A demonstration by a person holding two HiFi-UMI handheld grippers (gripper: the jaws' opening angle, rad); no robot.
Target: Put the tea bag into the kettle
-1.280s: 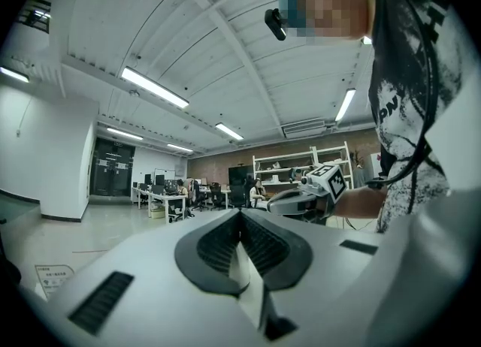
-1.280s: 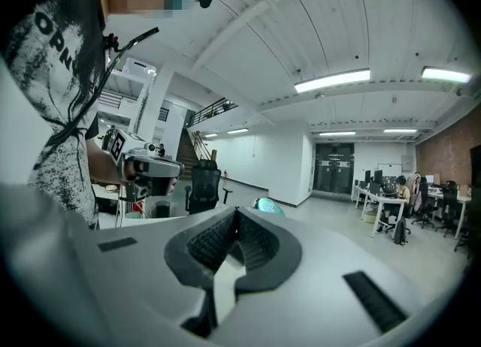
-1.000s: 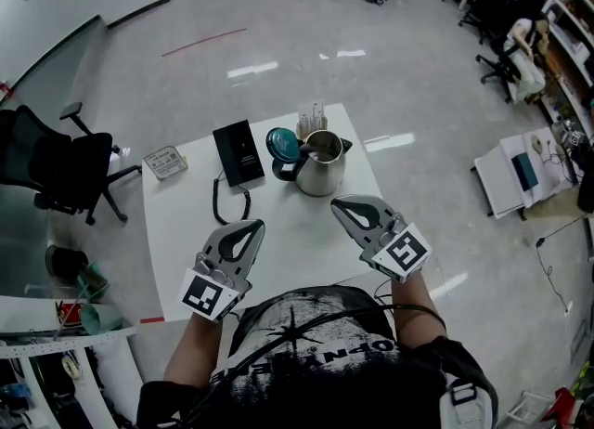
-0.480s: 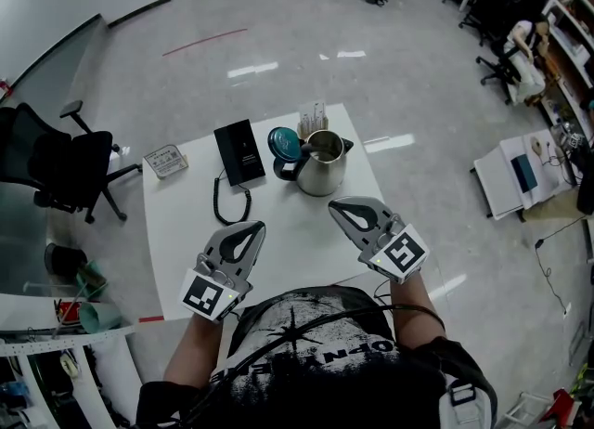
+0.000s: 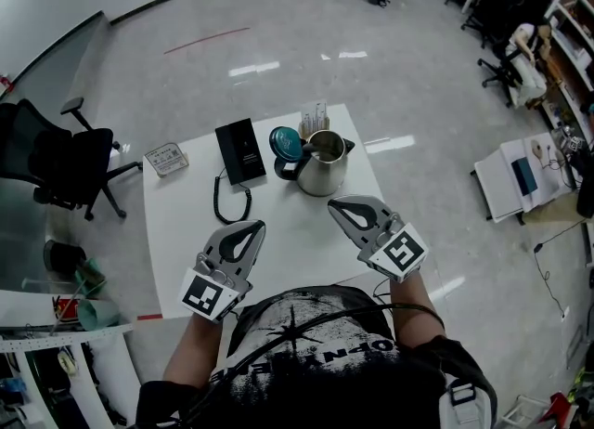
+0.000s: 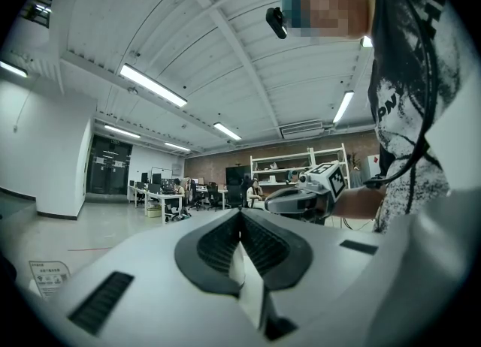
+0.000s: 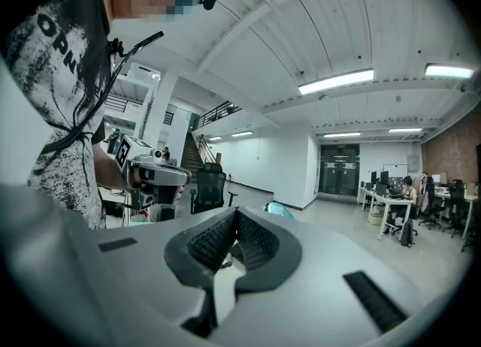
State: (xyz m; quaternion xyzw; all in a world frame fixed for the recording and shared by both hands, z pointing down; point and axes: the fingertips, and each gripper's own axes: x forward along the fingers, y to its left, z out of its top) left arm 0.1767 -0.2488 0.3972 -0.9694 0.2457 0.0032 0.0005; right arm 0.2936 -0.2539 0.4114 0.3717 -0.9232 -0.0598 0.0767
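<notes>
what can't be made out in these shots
- Head view: small upright packets behind the kettle, too small to call tea bags.
- Head view: kettle's inside, too small and glary.
- Head view: print on the small box, too small.
- Gripper views: table, hidden by the bodies of the left gripper and right gripper.

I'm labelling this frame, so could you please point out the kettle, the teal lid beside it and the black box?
kettle (image 5: 321, 179): head view, steel side wall.
teal lid (image 5: 285, 143): head view, top face.
black box (image 5: 240, 151): head view, top face.
</notes>
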